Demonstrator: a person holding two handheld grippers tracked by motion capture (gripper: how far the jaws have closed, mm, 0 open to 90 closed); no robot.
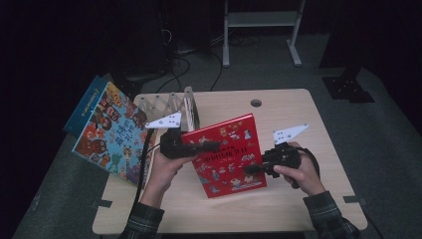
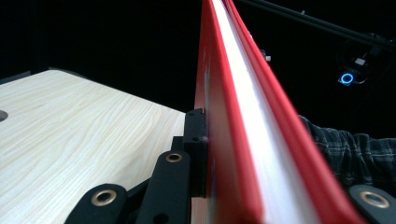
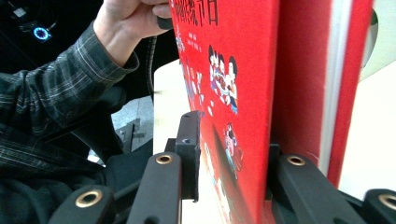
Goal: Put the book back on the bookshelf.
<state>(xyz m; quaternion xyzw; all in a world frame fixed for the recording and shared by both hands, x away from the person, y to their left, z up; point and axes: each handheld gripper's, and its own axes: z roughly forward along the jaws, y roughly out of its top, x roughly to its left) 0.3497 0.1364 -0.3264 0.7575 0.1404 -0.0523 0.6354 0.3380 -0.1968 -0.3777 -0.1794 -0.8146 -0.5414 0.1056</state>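
- We count one red book [image 1: 228,154] held above the table, also seen in the left gripper view [image 2: 243,140] and the right gripper view [image 3: 233,93].
- We count two more picture books on the left: one colourful book [image 1: 112,132] and one blue book [image 1: 85,102] beneath it. That makes three books.
- We count one wire book rack [image 1: 171,107].
- We count one wooden table [image 1: 283,199] with one round hole [image 1: 256,103].
- We count two grippers: the left gripper [image 1: 211,146] and the right gripper [image 1: 251,169].
- We count two hands: the left hand [image 1: 164,167] and the right hand [image 1: 301,172].
- We count one white stand [image 1: 261,27] on the floor behind.
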